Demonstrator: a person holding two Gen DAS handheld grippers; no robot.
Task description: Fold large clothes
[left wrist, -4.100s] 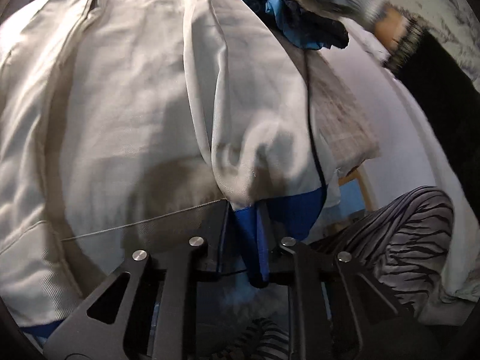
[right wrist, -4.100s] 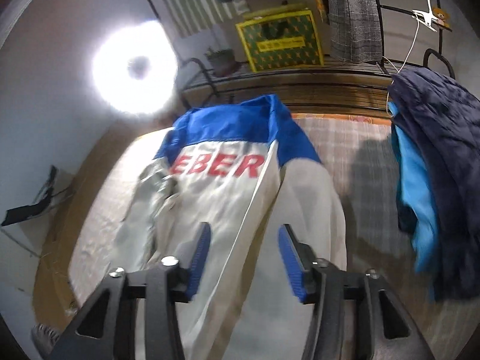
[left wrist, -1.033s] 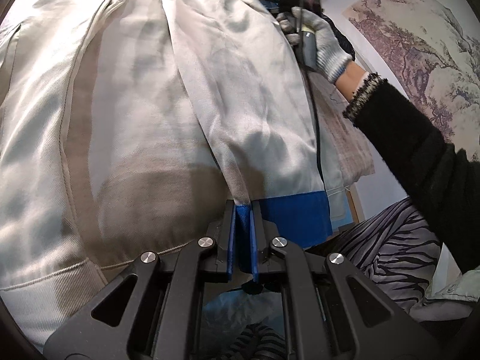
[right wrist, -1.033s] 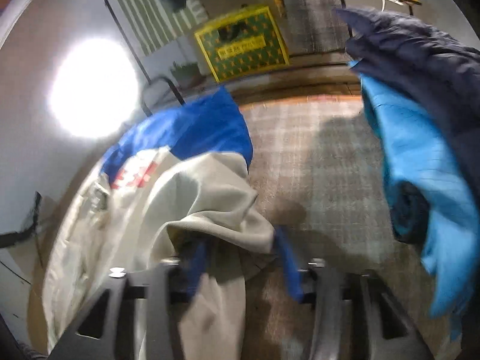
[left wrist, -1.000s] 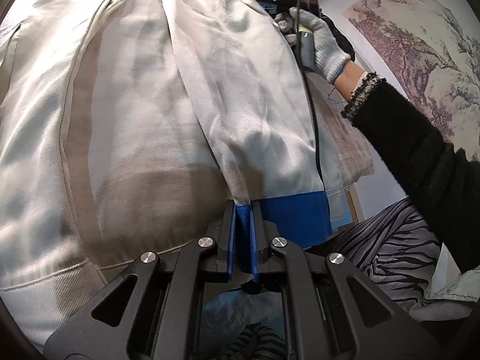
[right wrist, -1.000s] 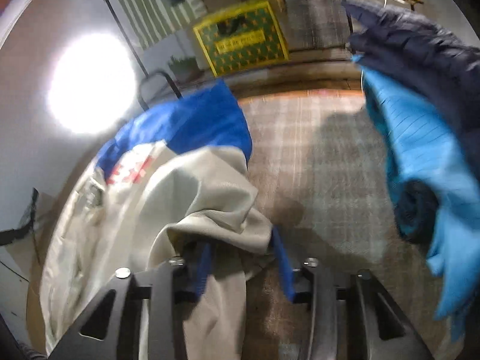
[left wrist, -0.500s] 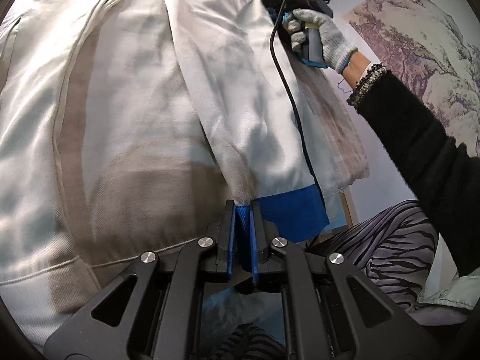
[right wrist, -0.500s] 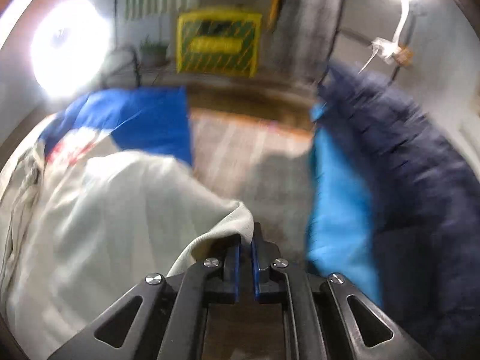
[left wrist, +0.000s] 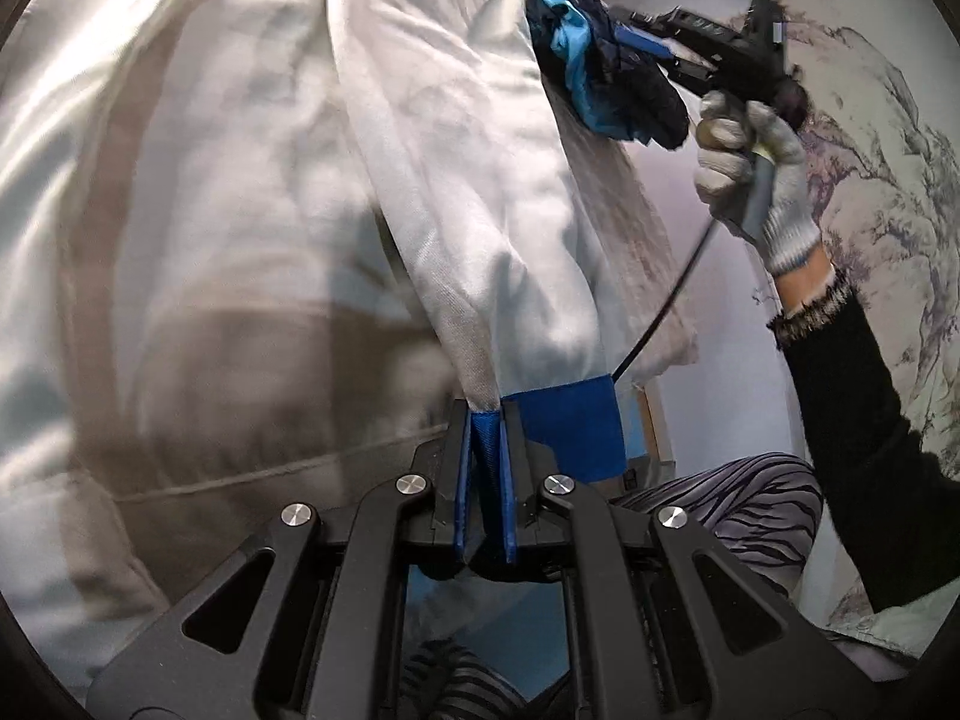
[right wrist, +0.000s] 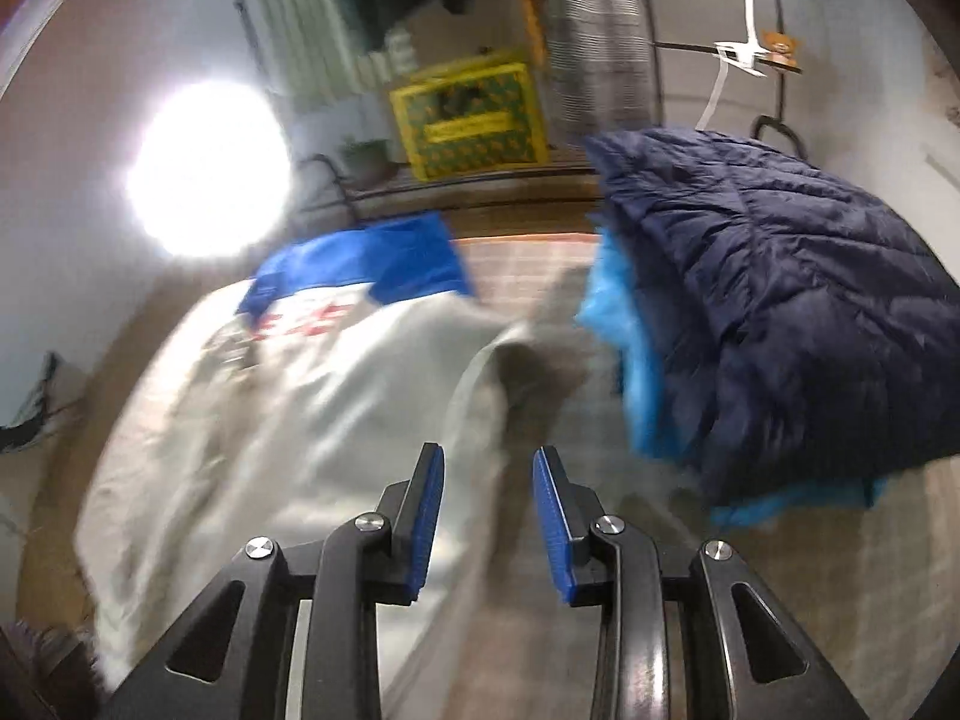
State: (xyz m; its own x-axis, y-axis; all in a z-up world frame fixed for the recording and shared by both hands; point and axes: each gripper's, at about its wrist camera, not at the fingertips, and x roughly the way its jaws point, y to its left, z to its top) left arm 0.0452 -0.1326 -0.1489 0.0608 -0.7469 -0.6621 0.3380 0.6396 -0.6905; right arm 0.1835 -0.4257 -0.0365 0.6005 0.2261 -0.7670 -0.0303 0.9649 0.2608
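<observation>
A large white jacket with blue trim and red letters lies spread on a checked cloth-covered surface. Its right sleeve lies folded along the body. My left gripper is shut on the sleeve's blue cuff at the near edge. My right gripper is open and empty, held above the jacket near the sleeve's upper part. In the left wrist view it shows raised at the upper right, held by a gloved hand.
A folded navy quilted jacket over a light blue garment lies at the right on the same surface. A yellow-green box and a rack stand behind. A bright lamp glares at the left. The person's striped trousers are at the near edge.
My right gripper has let go of the white sleeve, opened and lifted away from it. My left gripper has stayed shut on the blue cuff.
</observation>
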